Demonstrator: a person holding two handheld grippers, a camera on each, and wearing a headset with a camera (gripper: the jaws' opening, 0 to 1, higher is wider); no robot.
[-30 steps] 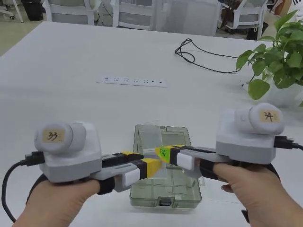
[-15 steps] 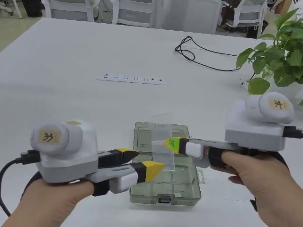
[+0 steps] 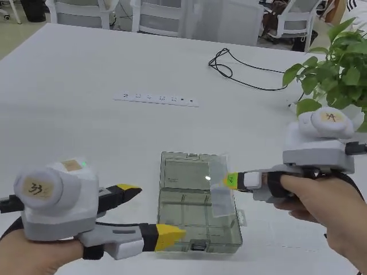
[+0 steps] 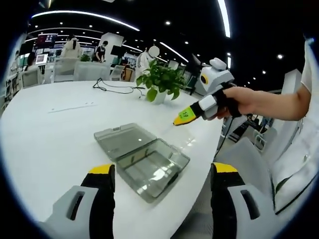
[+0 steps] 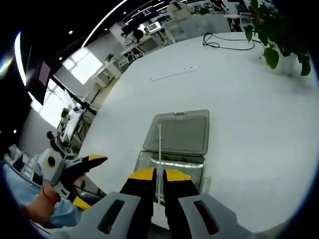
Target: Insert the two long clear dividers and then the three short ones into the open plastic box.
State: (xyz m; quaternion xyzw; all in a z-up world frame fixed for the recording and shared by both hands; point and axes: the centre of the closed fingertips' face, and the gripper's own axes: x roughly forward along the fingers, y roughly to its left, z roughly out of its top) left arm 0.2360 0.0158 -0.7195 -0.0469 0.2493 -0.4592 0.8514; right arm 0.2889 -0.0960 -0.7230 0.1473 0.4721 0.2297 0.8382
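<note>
White counter (image 3: 86, 74) is seen carrying the open plastic box (image 3: 198, 220) near its front edge. One clear divider (image 3: 221, 197) is pinched by the right hand-held gripper (image 3: 232, 180) over the box, not yet seated. The left hand-held gripper (image 3: 160, 211) is spread wide, empty. Whether dividers are already seated cannot be judged.

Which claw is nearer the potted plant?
Right. The right claw, shut on a clear divider over the open box, is on the box's plant side, below-left of the potted plant in the head view. The open left claw is at the box's opposite, front-left corner.
</note>
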